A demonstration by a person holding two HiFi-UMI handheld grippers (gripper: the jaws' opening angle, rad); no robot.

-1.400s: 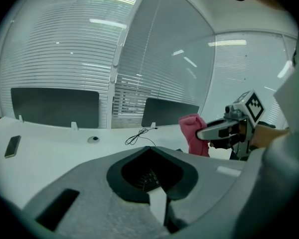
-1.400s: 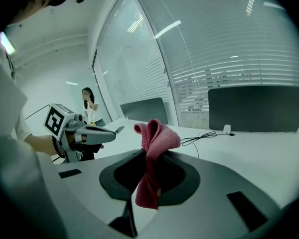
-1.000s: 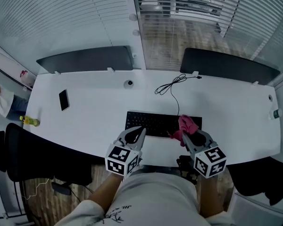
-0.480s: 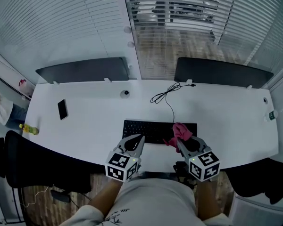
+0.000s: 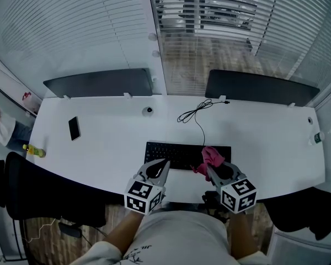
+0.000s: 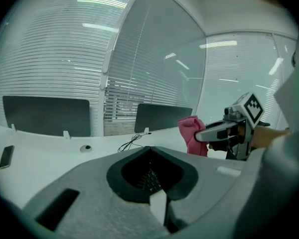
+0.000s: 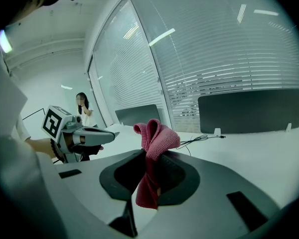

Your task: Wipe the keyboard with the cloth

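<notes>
**Pink cloth pinched in the right jaws, over the keyboard's right end**

We see the right gripper with its jaws closed on a crumpled pink knitted cloth. A fold of the cloth bunches up above the tips, and a tail hangs down through the hollow between them. The left gripper has its jaws drawn together with nothing gripped. Through the hollow behind its tips we make out a few keys of the flat black keyboard.

In the head view both grippers sit at the near edge of the long white bench. The left one points at the keyboard's near edge, left of its middle. The right one points at its right end, where the cloth lies over the last keys. We cannot tell whether the cloth touches them.

The keyboard lies parallel to the bench's near edge, about midway along it. A thin black cable runs from its back edge in a loose coil towards the far edge. A small round fitting sits just left of the coil. Well to the left, a dark smartphone lies flat, and a small yellow-green bottle sits at the bench's left end.

Two dark partition panels stand along the far edge. A person in a white top stands beyond the bench's left end.
</notes>
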